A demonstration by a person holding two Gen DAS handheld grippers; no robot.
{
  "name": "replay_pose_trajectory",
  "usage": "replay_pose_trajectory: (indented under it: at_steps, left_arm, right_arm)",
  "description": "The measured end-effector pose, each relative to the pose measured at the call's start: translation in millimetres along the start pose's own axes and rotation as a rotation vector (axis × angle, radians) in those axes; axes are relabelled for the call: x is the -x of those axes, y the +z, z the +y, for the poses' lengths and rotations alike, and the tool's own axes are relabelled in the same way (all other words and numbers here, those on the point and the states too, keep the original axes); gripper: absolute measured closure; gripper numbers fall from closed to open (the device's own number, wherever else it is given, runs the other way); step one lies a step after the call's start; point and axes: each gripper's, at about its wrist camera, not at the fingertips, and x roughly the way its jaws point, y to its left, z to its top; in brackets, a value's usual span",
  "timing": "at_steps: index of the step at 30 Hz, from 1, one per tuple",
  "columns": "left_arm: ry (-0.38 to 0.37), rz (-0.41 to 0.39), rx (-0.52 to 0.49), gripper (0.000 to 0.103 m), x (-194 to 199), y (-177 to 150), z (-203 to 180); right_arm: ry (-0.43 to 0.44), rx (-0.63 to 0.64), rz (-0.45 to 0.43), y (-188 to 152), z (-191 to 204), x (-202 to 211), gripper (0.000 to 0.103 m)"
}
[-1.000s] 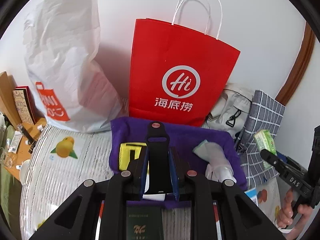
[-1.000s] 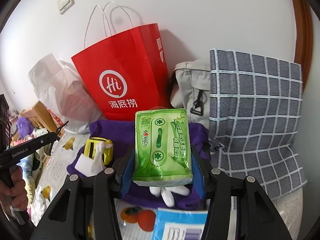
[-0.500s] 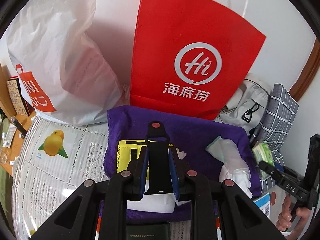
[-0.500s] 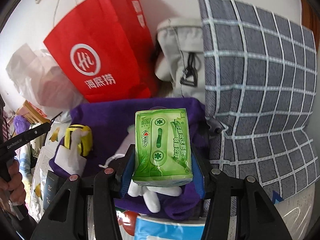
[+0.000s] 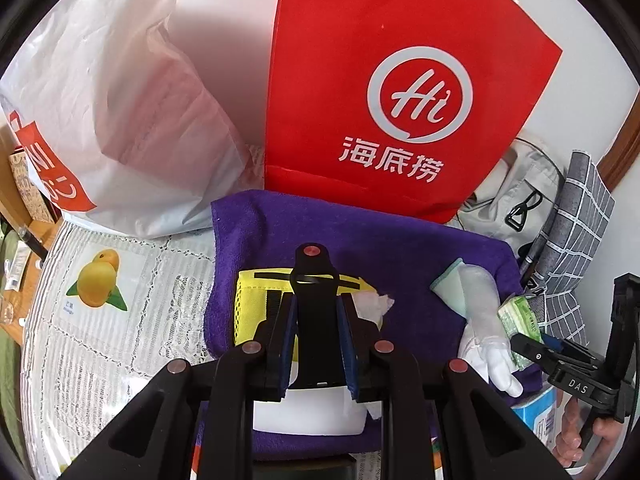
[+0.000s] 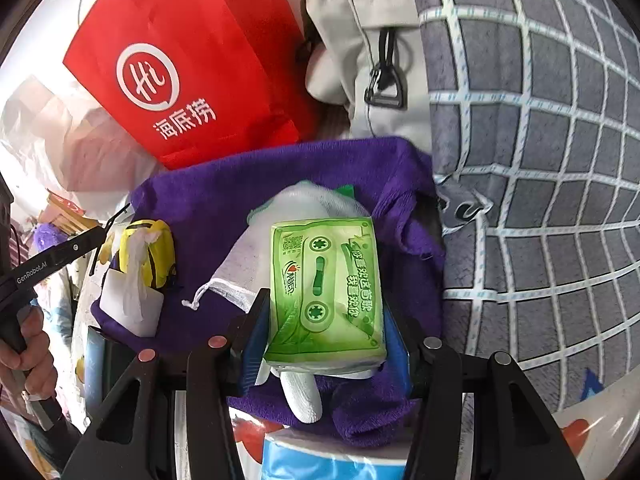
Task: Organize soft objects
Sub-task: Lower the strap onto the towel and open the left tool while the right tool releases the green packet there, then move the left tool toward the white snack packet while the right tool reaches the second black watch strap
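My right gripper point(image 6: 326, 316) is shut on a green tissue pack point(image 6: 325, 292) and holds it low over a white glove point(image 6: 280, 216) on the purple towel point(image 6: 208, 200). In the left wrist view the pack point(image 5: 520, 316) and the glove point(image 5: 480, 312) show at the towel's point(image 5: 380, 248) right end. My left gripper point(image 5: 315, 336) is shut on a flat black strap-like piece point(image 5: 314, 300) over a yellow mesh pouch point(image 5: 256, 304) and white tissue point(image 5: 372, 304) on the towel. The pouch point(image 6: 150, 252) also shows in the right wrist view.
A red paper bag point(image 5: 400, 80) stands behind the towel, a white plastic bag point(image 5: 112, 100) to its left. A grey backpack point(image 6: 368, 48) and a grey checked bag point(image 6: 540, 160) crowd the right. A white box point(image 5: 308, 412) lies under the left gripper. A lace tablecloth point(image 5: 120, 340) covers the table.
Both grippers have moved forward and lower toward the purple towel. The tissue pack has come down over the glove. The holds have not changed.
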Motion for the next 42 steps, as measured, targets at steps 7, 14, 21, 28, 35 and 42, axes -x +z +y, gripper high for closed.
replay_pose_trajectory:
  at_steps: [7,14,21,28,35,42]
  left_arm:
    - [0.001,0.028,0.012,0.083,-9.6,-0.5,4.7]
    - [-0.007,0.053,0.011,0.083,-16.1,-1.7,5.6]
    - [0.008,0.081,0.008,0.083,-24.3,-3.4,3.8]
    - [0.017,0.102,0.010,0.082,-27.2,-1.6,4.9]
    - [0.026,0.116,0.019,0.072,-21.0,-0.5,5.9]
    - [0.023,0.071,0.007,0.060,0.0,1.6,-1.2]
  right_arm:
    - [0.005,0.002,0.032,-1.1,-2.5,-7.5,0.050]
    - [-0.015,0.064,0.000,-1.0,9.0,5.6,0.044]
    - [-0.055,0.148,-0.035,-2.3,21.7,11.5,0.030]
    - [-0.055,0.124,-0.021,-0.2,13.9,6.7,0.030]
    - [-0.038,0.096,-0.122,3.3,11.8,33.0,0.030]
    - [-0.047,0.095,-0.236,-1.2,23.2,65.9,0.030]
